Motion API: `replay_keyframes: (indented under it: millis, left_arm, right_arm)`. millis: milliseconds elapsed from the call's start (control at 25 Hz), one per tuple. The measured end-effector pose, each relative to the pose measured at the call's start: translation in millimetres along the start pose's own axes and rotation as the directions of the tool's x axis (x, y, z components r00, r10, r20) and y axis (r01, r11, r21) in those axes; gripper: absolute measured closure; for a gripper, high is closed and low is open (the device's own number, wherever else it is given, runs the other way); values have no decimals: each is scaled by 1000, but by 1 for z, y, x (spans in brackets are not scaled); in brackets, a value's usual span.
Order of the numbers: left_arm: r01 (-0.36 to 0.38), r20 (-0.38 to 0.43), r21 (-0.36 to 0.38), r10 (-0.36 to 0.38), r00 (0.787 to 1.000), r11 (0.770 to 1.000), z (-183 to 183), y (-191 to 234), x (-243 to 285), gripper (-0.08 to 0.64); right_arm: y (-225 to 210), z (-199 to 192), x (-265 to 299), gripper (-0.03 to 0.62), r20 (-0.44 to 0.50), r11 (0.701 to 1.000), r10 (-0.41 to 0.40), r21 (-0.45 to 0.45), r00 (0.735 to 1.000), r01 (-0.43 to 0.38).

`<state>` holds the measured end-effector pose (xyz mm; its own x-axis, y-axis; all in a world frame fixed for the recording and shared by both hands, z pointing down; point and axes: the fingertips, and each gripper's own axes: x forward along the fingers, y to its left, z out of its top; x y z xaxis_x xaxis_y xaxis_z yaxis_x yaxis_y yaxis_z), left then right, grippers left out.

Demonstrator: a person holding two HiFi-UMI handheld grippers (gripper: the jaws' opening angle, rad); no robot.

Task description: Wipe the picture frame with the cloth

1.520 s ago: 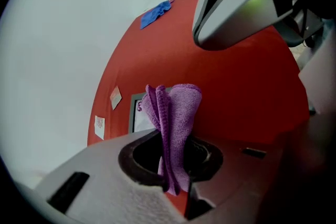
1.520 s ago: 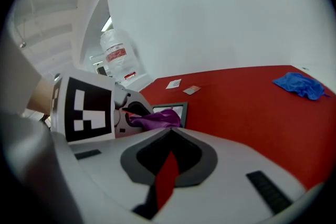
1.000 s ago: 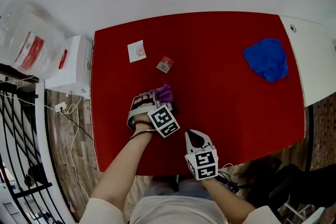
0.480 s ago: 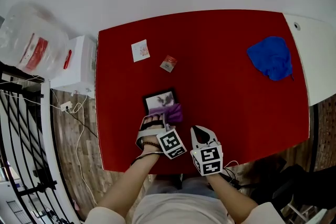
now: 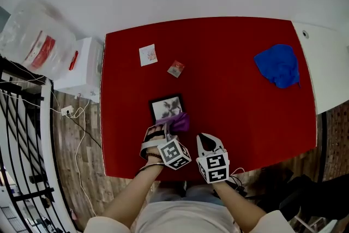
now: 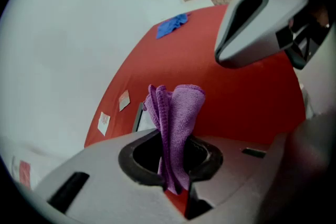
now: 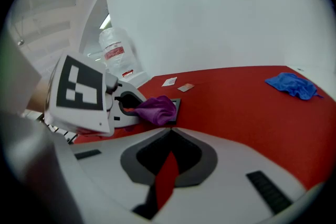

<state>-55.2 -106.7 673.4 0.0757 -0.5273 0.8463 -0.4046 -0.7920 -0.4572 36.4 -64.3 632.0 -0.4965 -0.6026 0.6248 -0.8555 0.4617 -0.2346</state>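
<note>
The picture frame (image 5: 165,107) is small and dark-rimmed with a pale print, and it lies flat near the front left of the red table (image 5: 234,112). The left gripper (image 6: 173,157) pinches a folded purple cloth (image 5: 180,123) at the frame's near right corner. The right gripper (image 7: 169,134) has its jaws pressed together on nothing. There is one frame, one purple cloth, one blue cloth (image 5: 278,64) and two small cards (image 5: 148,54) (image 5: 175,69).

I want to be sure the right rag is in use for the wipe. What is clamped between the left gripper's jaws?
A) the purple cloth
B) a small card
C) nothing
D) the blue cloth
A: the left gripper view shows the left gripper with its jaws closed on the purple cloth, while the blue cloth lies by itself far off to the right.
</note>
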Motion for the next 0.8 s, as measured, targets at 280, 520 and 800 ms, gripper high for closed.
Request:
replay_keyframes:
  millis: [280,520,800]
  left_arm:
    - [93,266,-536,63,962,839,-17,8,-98,499]
    - [144,352,-745,200,914,651,-39,5,-180,499]
    - [150,347,-828,283,894,541,-63,7,-200,499]
  right_arm:
    - [18,25,-38,588,15,1000,-14,-8,1000,14]
    - [53,38,-74,589,32,1000,-8,-19,999,9]
    - [80,49,-85,588,81,999,3,-39,997,1]
